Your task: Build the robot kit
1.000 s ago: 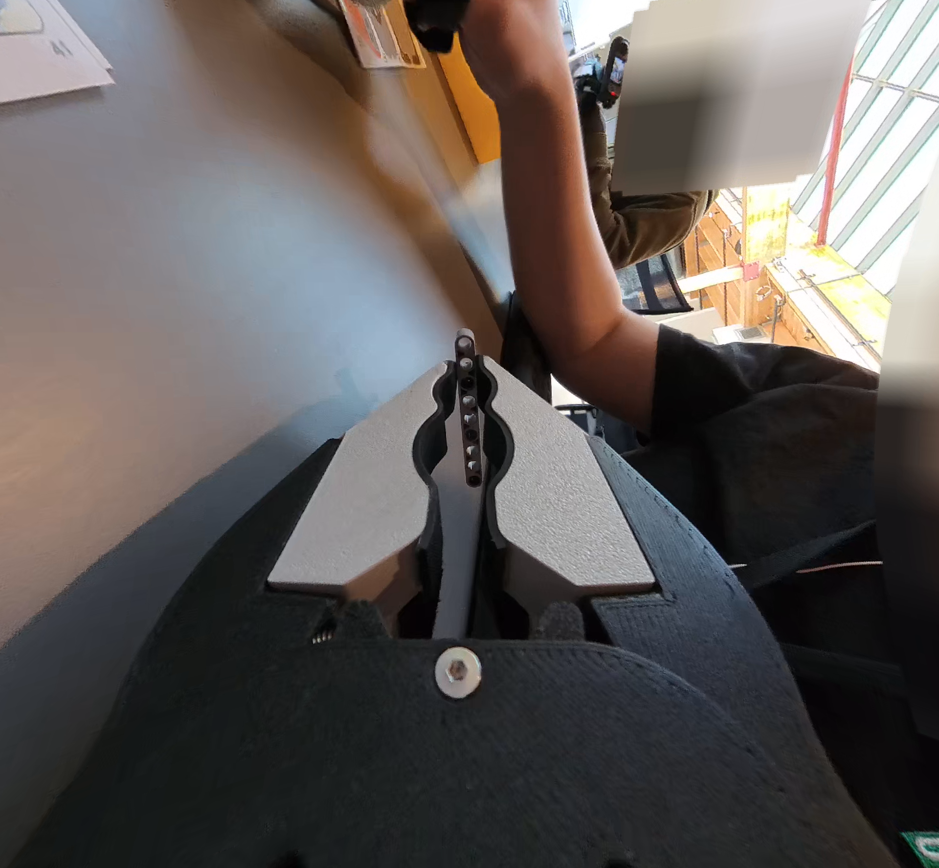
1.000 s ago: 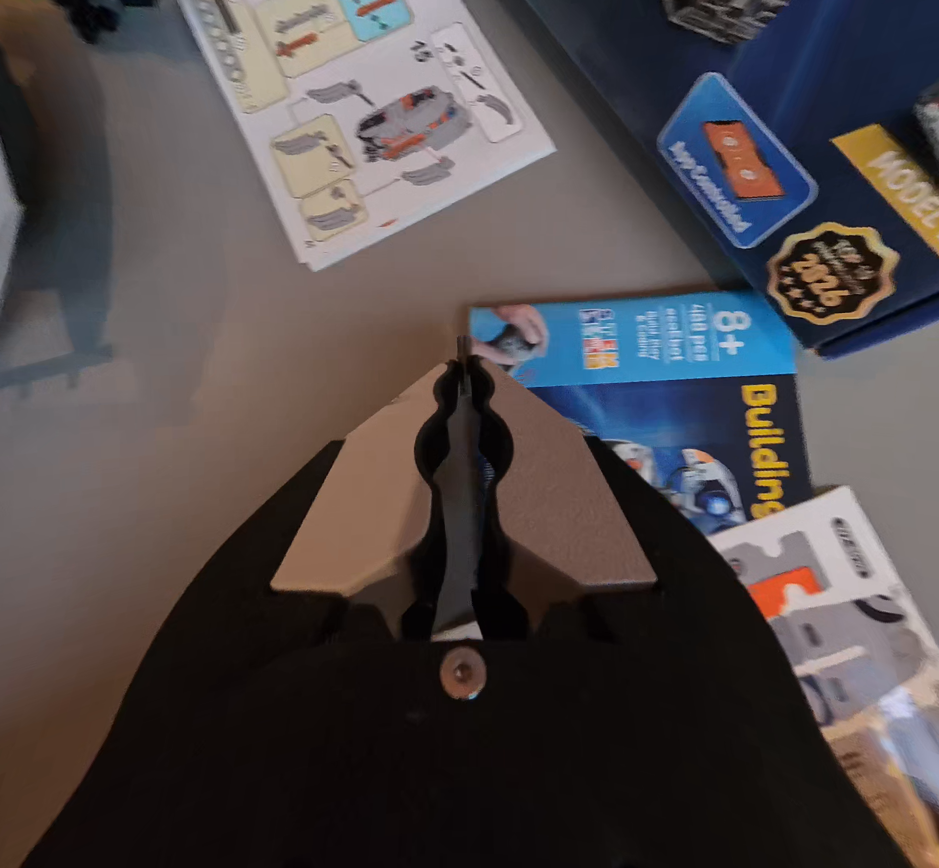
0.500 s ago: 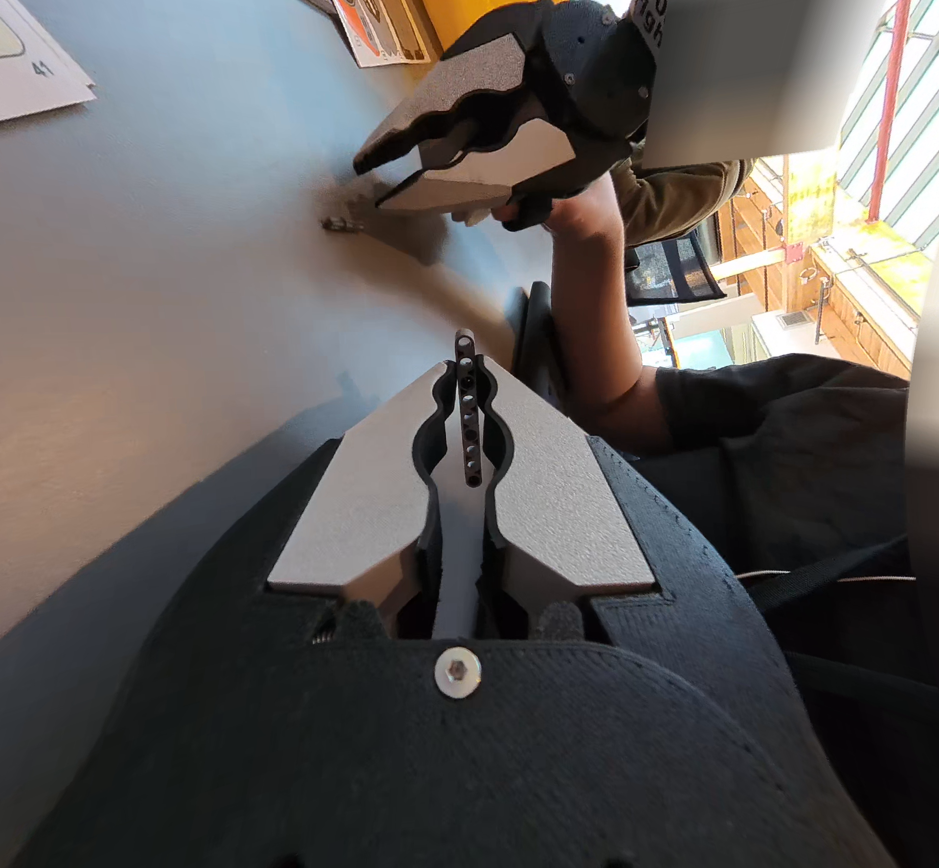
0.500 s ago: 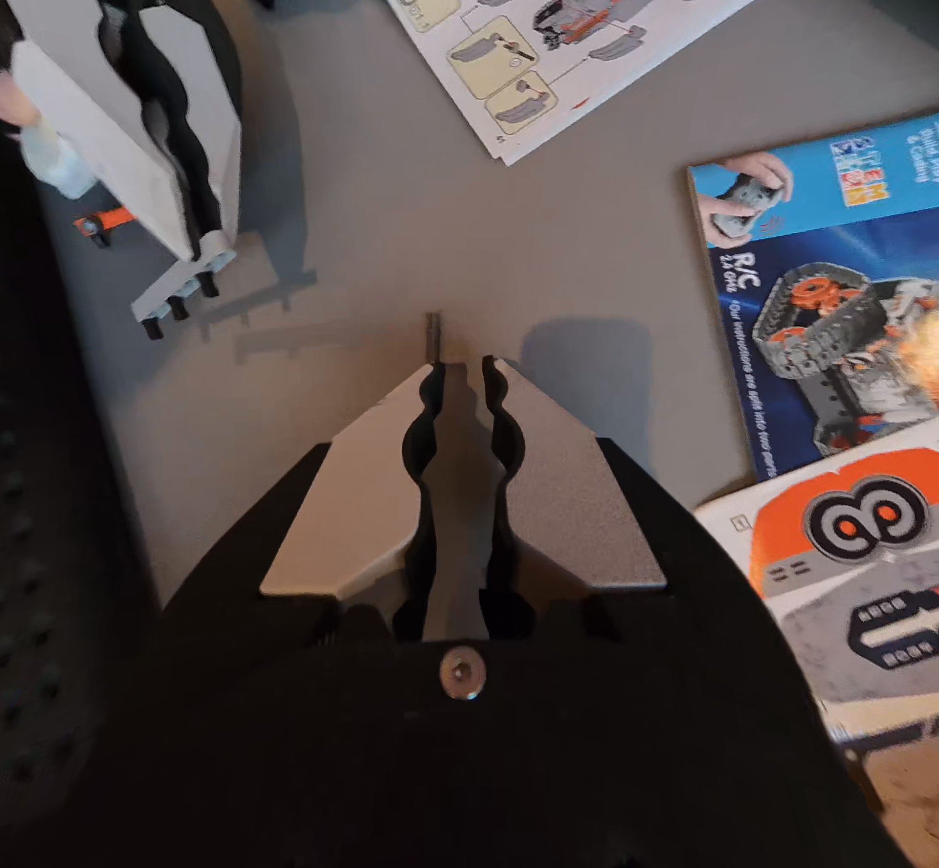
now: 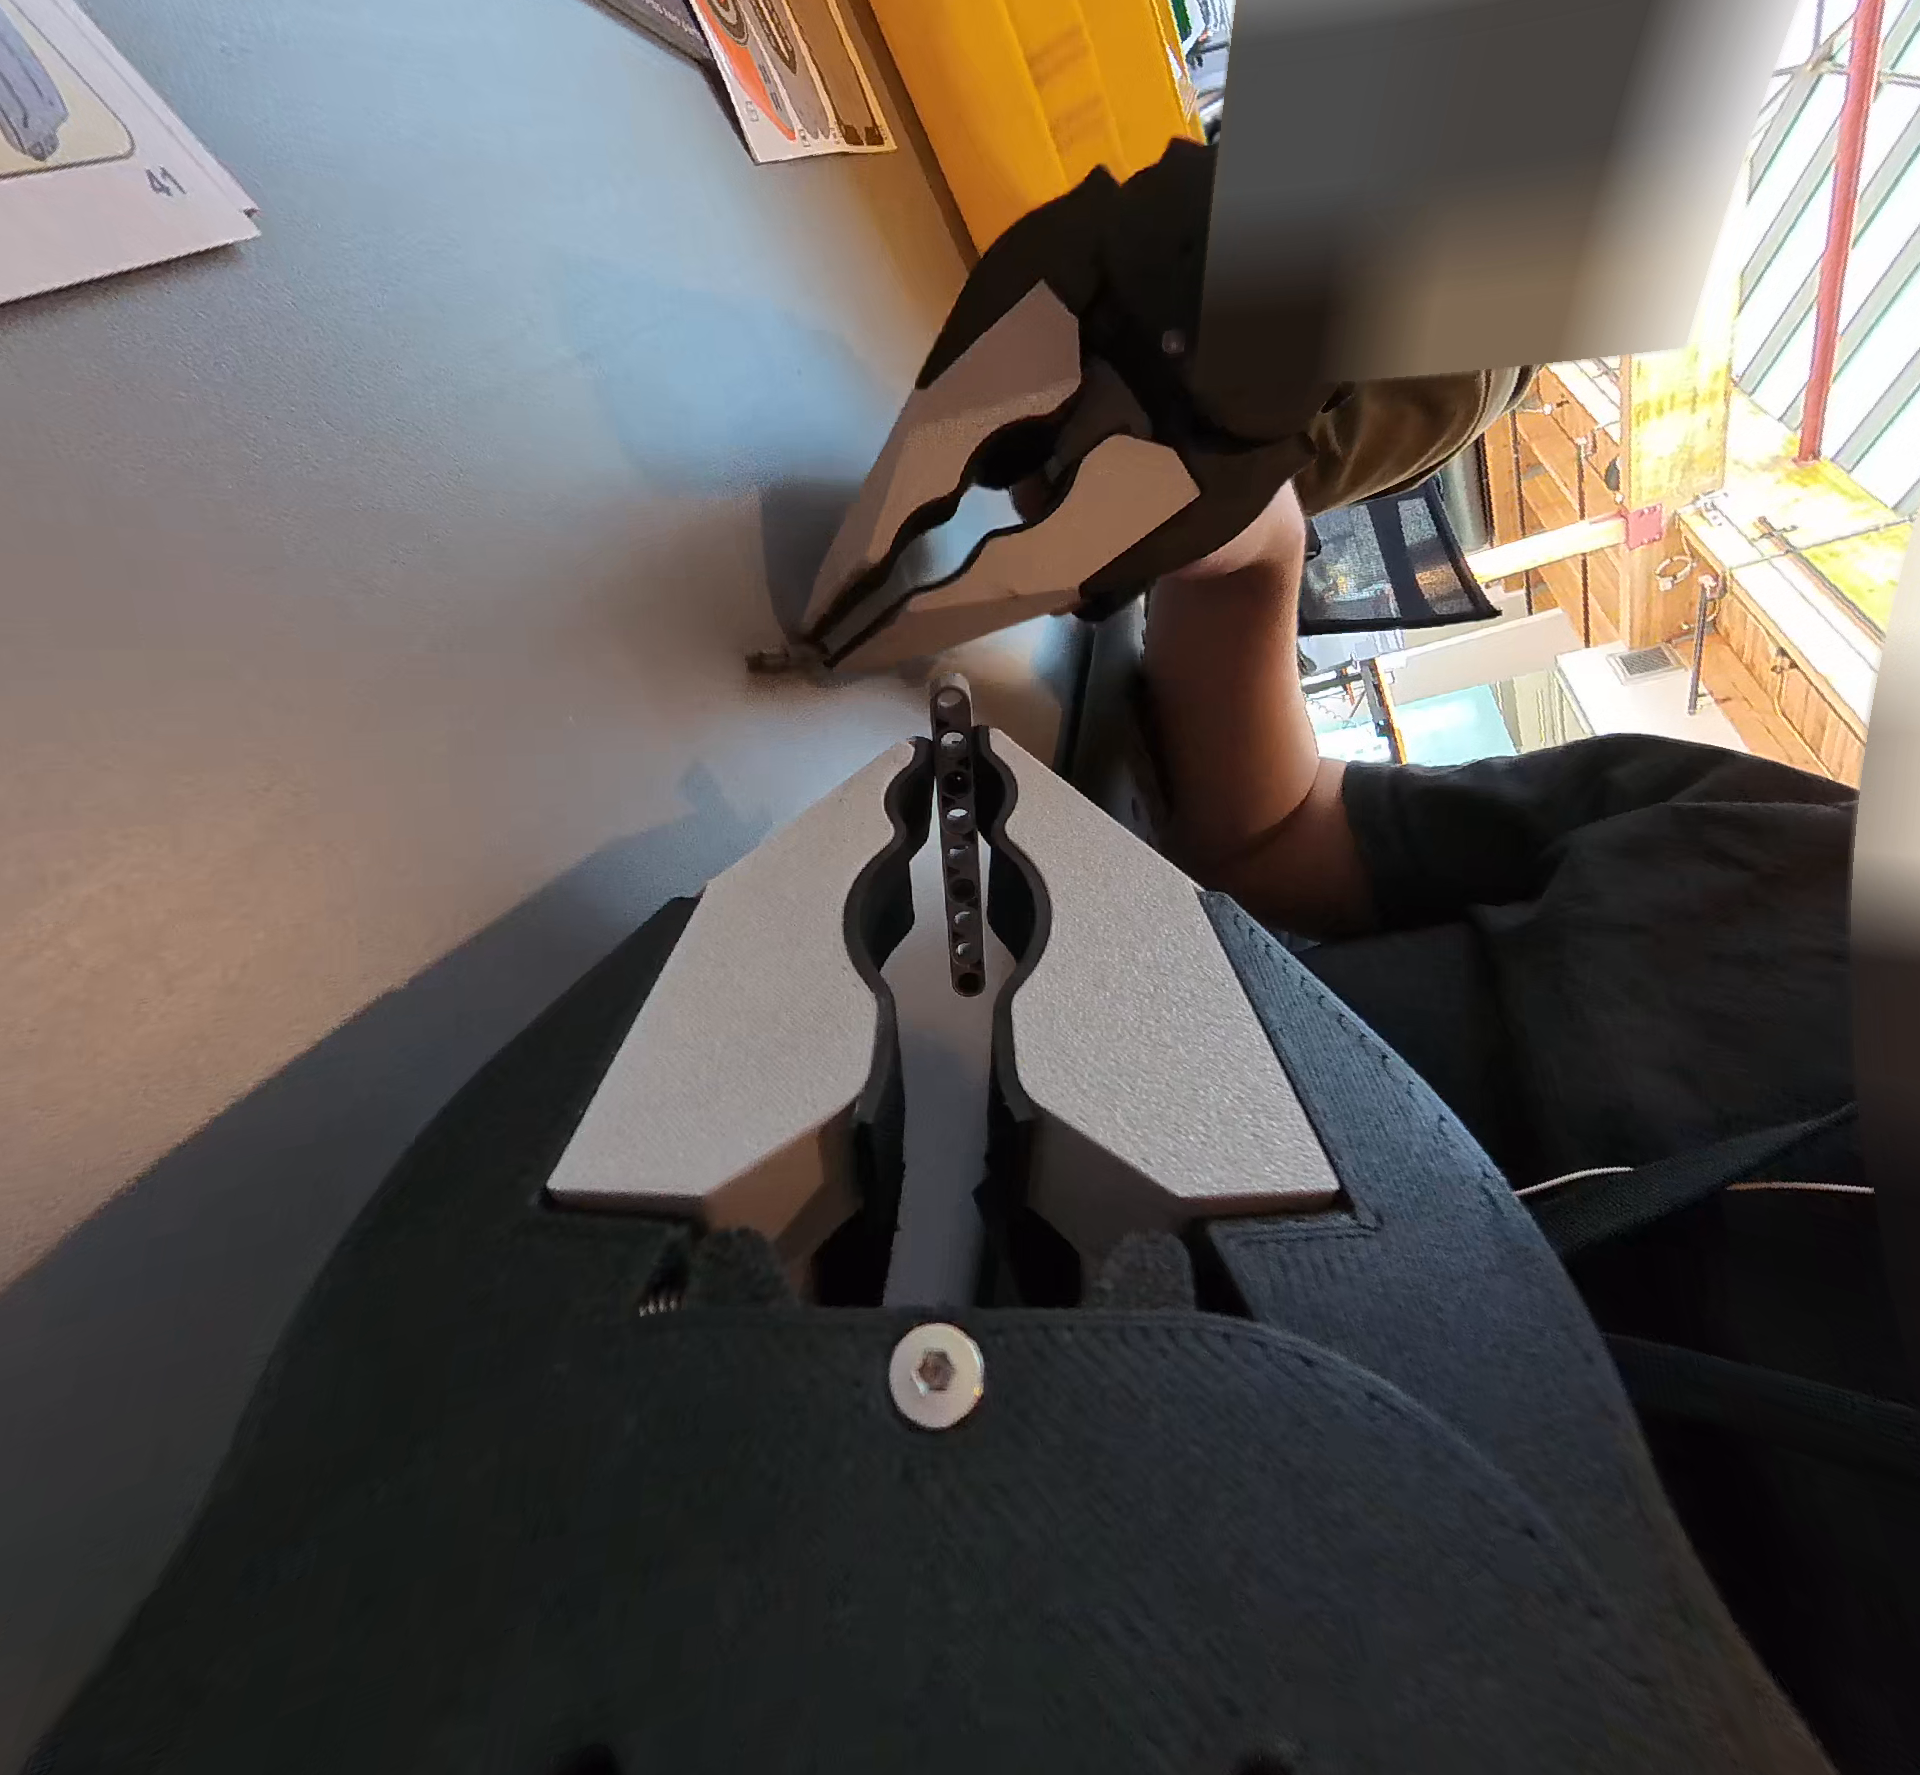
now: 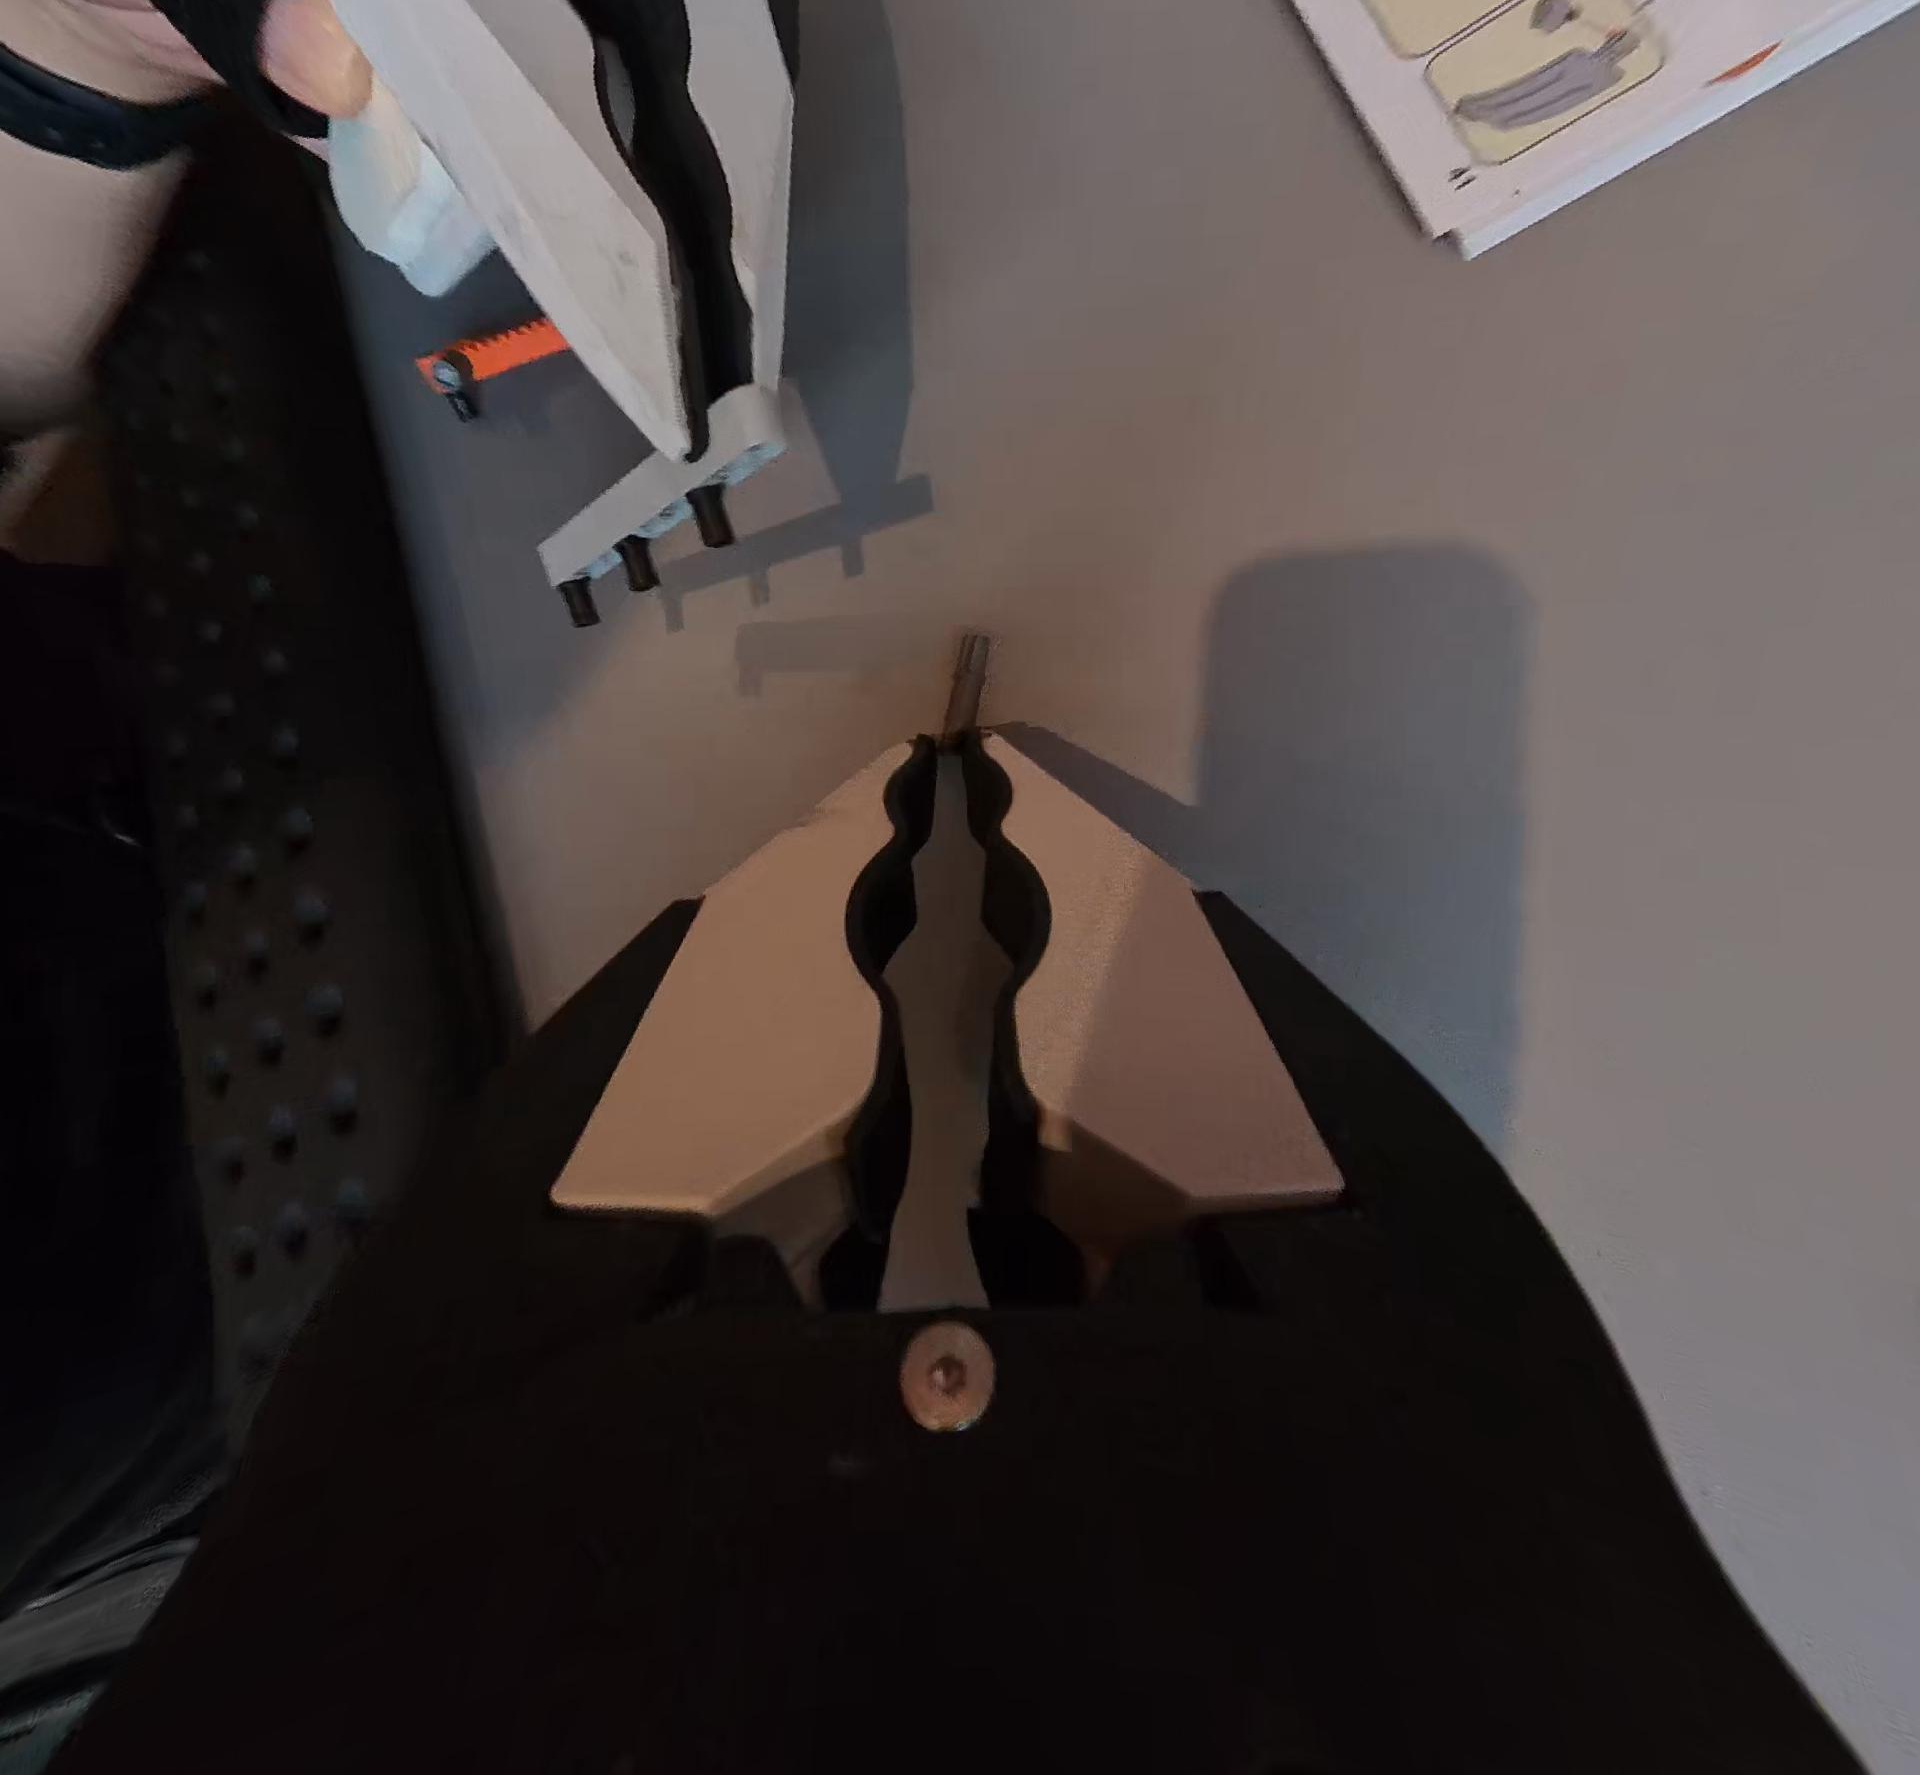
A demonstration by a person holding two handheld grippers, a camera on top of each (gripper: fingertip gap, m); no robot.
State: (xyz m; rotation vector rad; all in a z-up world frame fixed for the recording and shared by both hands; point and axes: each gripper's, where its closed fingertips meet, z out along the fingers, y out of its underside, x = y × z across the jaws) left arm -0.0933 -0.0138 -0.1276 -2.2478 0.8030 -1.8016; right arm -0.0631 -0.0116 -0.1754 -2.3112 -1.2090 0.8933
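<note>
My left gripper (image 5: 951, 751) is shut on a light grey beam with a row of holes (image 5: 957, 852), held edge-on above the grey table (image 5: 416, 478). In the right wrist view the left gripper (image 6: 727, 421) shows at the upper left, and the beam (image 6: 634, 520) carries three black pins along one side. My right gripper (image 6: 951, 738) is shut on a small grey pin (image 6: 968, 681) that sticks out past its tips, down at the table surface. In the left wrist view the right gripper (image 5: 823, 647) touches the table with the pin (image 5: 774, 658) at its tips.
An open instruction booklet (image 6: 1610, 11) lies at the far right, its corner also in the left wrist view (image 5: 94, 198). A yellow box (image 5: 1039, 32) and printed booklets (image 5: 769, 32) lie beyond. An orange toothed piece (image 6: 494, 352) and a black studded mat (image 6: 260, 790) are at the left. Some 6 cm of space lies between my two pairs of fingers. The orange toothed piece (image 6: 494, 352) is about 12 cm from my left fingertips.
The right gripper swung over beside the left one, opened with the pin lying on the table, then came down and shut on the pin. The left gripper kept its beam.
</note>
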